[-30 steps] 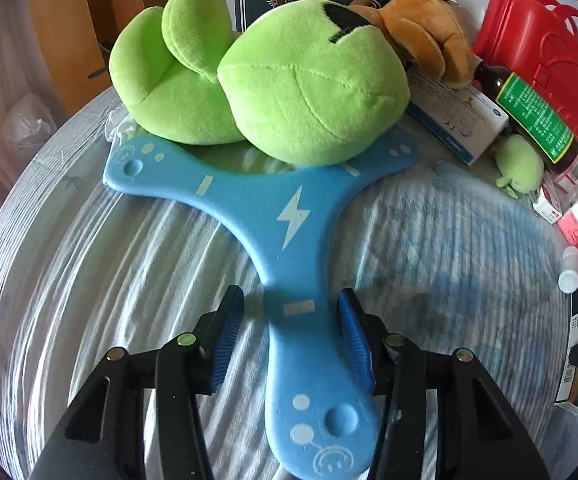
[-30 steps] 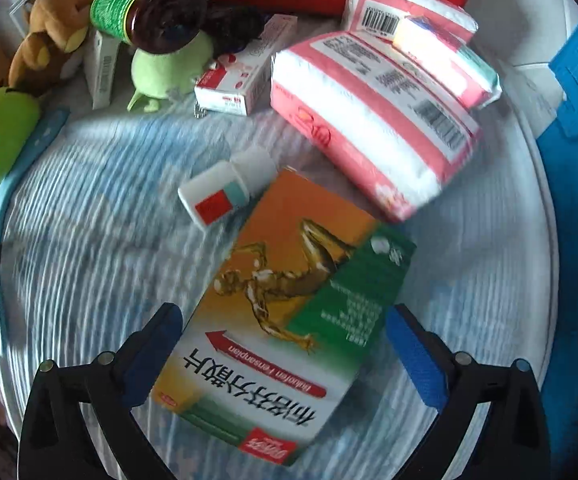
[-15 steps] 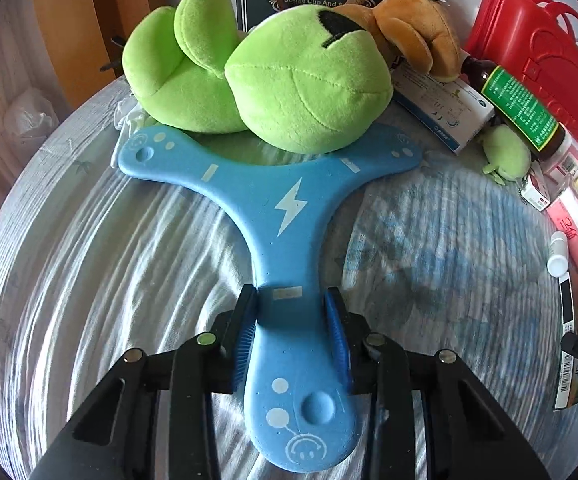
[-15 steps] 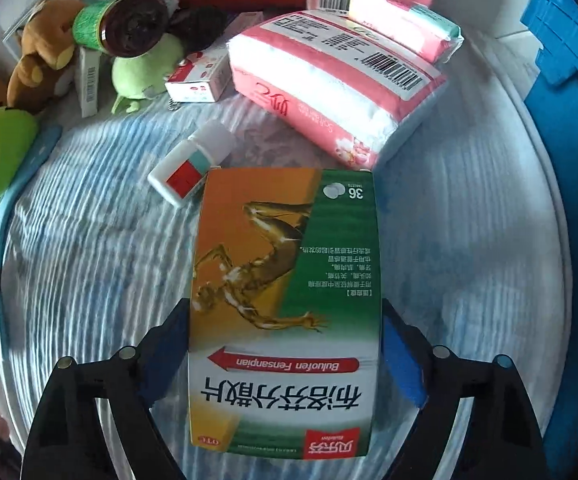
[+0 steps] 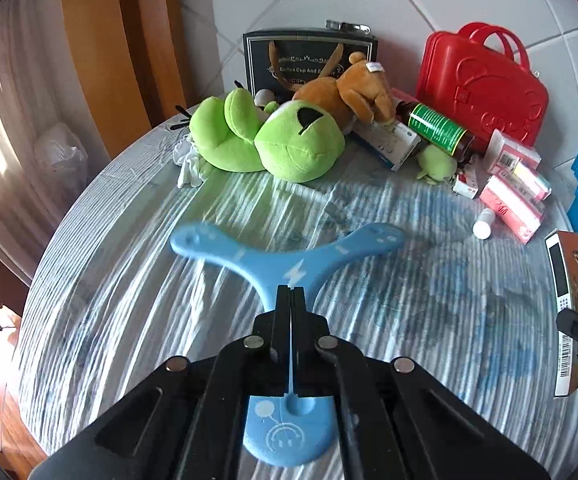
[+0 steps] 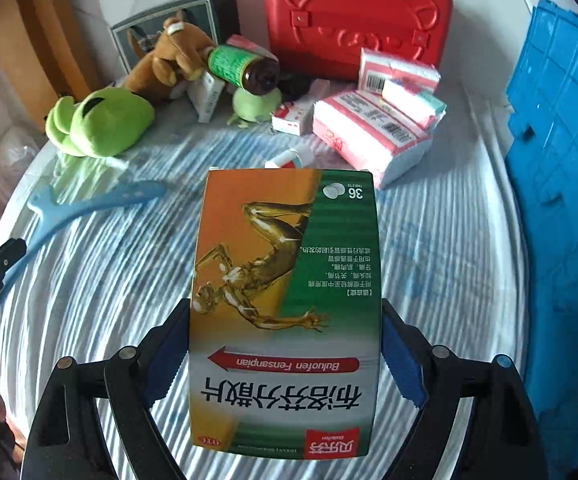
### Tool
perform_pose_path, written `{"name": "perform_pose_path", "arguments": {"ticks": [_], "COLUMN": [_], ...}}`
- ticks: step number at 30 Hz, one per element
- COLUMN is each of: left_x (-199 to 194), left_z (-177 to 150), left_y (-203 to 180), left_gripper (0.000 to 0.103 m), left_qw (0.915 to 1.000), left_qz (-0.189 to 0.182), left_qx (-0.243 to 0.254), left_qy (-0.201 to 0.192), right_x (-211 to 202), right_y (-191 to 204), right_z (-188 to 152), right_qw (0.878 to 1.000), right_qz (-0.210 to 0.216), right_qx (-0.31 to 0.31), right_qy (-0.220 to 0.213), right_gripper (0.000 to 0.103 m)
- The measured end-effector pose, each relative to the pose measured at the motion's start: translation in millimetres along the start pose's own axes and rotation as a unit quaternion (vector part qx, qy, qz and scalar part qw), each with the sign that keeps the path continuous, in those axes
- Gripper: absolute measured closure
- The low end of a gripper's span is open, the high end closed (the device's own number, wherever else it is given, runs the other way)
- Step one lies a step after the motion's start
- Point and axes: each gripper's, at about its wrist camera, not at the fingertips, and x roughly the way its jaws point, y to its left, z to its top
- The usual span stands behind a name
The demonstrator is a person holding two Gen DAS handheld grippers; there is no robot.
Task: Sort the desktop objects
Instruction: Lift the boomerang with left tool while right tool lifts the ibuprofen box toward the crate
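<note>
Left wrist view: the left gripper point(image 5: 290, 300) was clamped on a flat blue three-armed foam boomerang point(image 5: 289, 264), lifted over the striped cloth. Right wrist view: the right gripper point(image 6: 285, 356) pinched an orange-and-green cardboard medicine box point(image 6: 285, 304). Beyond, plush toys and packets lay unsorted.

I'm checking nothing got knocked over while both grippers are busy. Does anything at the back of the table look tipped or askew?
Yes: the brown bottle with the green label lies on its side, propped on the small green plush and a white box rather than standing. Its cap end is hidden, so I can't tell if it leaks; no spill shows.
</note>
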Motion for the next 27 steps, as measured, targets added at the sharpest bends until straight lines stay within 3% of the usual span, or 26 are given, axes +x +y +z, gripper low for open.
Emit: {"name": "perform_pose_path", "arguments": {"ticks": [1,3,7,10,11,12,14,18,27], "left_x": [-11.3,-30.4,-48.0,-38.2,-33.8,-29.0,-22.2,5.7,101.9], "left_z": [-2.1,-9.1,-34.5,-50.3,-53.7,-55.6,-55.0,-38.5,-38.6], "left_y": [-0.4,-8.0,-9.5,-0.4,3.7,7.7,15.1,15.8,13.4], "left_gripper": [0.103,0.103,0.103,0.091,0.074,0.045,0.015,0.014,0.014], "left_qw": [1.0000,0.9998,0.9993,0.9983,0.9977,0.9972,0.9969,0.9987,0.9968], "left_qz": [0.001,0.014,0.022,0.024,0.025,0.028,0.036,0.024,0.020], "left_qx": [-0.004,-0.005,-0.030,-0.045,-0.049,-0.054,-0.062,-0.042,-0.029], "left_qy": [-0.006,-0.016,-0.008,0.028,0.040,0.044,0.031,0.018,0.071], "right_x": [-12.0,-20.0,-25.8,-17.6,-12.0,-6.3,5.9,28.3,79.1], "right_y": [11.6,16.1,8.9,3.9,2.7,2.1,3.4,11.5,42.4], "right_z": [-14.9,-10.2,-17.4,-35.3,-41.2,-46.6,-54.3,-55.1,-39.5], "right_qw": [1.000,0.999,0.999,0.998,0.998,0.998,0.998,0.999,0.999], "right_qz": [0.002,0.008,0.026,0.035,0.039,0.045,0.047,0.027,-0.013], "right_qx": [-0.007,-0.021,-0.039,-0.047,-0.041,-0.035,-0.027,-0.023,-0.027], "right_qy": [-0.010,-0.029,-0.022,-0.002,0.007,0.016,0.031,0.040,0.035], "right_gripper": [0.016,0.016,0.016,0.015,0.015,0.015,0.015,0.015,0.015]}}
